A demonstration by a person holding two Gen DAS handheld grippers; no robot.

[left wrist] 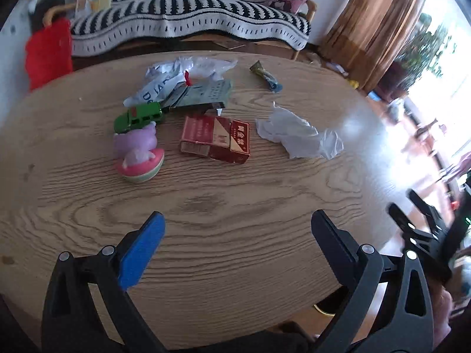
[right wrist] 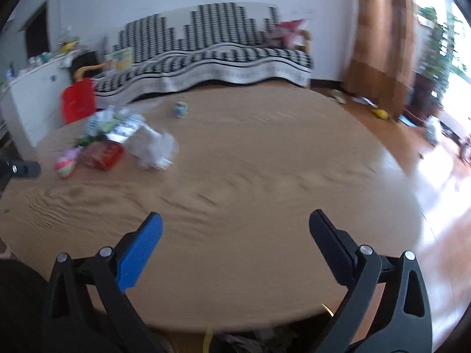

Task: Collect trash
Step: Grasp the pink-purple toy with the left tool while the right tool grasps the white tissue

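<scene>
Trash sits in a loose bunch toward the far left of the round wooden tabletop (left wrist: pixel 235 211): a crumpled white tissue (left wrist: pixel 297 136), a red cigarette box (left wrist: pixel 216 139), a grey carton (left wrist: pixel 203 95) lying partly on a white plastic bag (left wrist: pixel 173 78), and a small twisted wrapper (left wrist: pixel 266 77) off on its own further back. Mixed in with it are a green toy car (left wrist: pixel 138 116) and, right next to that, a pink squishy toy (left wrist: pixel 138 156), so it's not all junk over there. Left gripper (left wrist: pixel 237 235) hangs over the near, bare part of the tabletop, fingers spread wide, nothing between them. Right gripper (right wrist: pixel 235 234) same deal, fingers wide apart and holding nothing, well away from the pile. Behind the tabletop there's a sofa with a black-and-white striped cover (left wrist: pixel 188 14), a red bag (left wrist: pixel 48 51) at its left end and brown curtains (left wrist: pixel 379 26) on the right. The right wrist view is pretty blurry.
</scene>
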